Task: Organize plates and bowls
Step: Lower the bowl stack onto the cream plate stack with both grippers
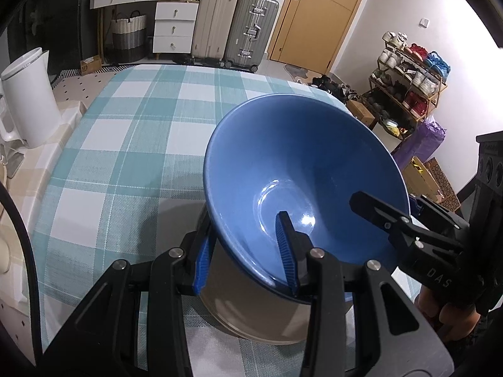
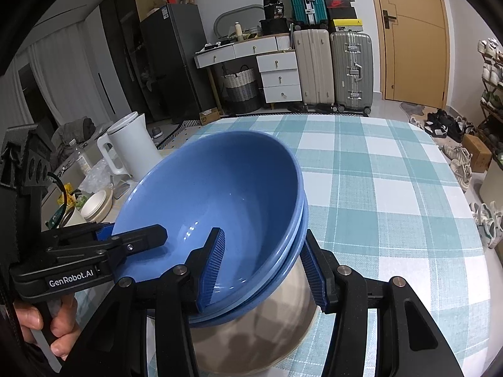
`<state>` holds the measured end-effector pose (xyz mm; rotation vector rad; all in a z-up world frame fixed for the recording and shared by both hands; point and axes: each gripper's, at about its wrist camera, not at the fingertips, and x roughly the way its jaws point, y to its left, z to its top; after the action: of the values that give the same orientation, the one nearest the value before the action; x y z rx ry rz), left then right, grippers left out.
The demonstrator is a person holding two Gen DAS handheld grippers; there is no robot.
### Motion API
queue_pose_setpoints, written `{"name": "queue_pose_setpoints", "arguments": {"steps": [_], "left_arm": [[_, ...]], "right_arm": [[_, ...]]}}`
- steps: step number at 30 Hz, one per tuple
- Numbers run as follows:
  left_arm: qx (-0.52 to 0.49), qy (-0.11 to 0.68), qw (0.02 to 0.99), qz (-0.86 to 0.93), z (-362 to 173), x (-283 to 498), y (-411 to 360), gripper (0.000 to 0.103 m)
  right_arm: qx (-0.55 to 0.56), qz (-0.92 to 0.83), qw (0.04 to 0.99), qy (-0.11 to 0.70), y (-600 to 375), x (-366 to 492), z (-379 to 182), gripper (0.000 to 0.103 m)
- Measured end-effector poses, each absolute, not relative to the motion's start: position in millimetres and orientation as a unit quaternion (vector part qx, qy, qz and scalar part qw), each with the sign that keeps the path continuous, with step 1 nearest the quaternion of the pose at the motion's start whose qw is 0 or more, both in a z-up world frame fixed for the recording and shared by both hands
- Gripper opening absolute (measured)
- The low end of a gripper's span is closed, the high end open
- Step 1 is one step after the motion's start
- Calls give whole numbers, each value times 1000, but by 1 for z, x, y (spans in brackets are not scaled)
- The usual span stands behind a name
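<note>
Two pairs of tongs share one load: a stack of glossy blue ceramic bowls (image 2: 226, 194), nested one inside another, carried tilted above a beige-grey round plate (image 2: 257, 339) that lies on the counter with the teal-and-white checked cloth (image 2: 393, 188). In the right wrist view at least two blue rims show, one just under the other.

The left tongs (image 1: 245, 251) are clamped on the near rim of the stack, one ribbed blue pad inside the top bowl and the other against the outer wall. The right tongs (image 2: 267, 273) grip the rim on the opposite side in the same way, one pad inside and one outside. Each pair shows in the other's view, reaching in over the rim.

Holding opposite sides probably keeps the wide, heavy stack from swinging or slipping, since a single pinch on a smooth glazed rim would give little control. The tilt seems to follow from the downward slant of both tools.

The stack sits directly between the two pairs of tongs, its base over the plate. Whether the base already touches the plate cannot be told, as the bowl walls hide the contact. The aim appears to be setting the bowls down on the plate as one pile.

A white electric kettle (image 2: 132, 144) stands at the counter's far left side, well apart from the bowls.
</note>
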<state>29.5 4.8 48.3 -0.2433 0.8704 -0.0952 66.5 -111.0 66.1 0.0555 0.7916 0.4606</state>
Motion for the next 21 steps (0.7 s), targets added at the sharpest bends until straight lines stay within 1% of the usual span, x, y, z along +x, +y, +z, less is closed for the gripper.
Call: {"name": "queue_pose_setpoints", "arguments": {"steps": [21], "left_arm": [[-112,412,903,-48,40,47,6,35]], "right_arm": [[22,221,897,382,-114,74,56,51]]}}
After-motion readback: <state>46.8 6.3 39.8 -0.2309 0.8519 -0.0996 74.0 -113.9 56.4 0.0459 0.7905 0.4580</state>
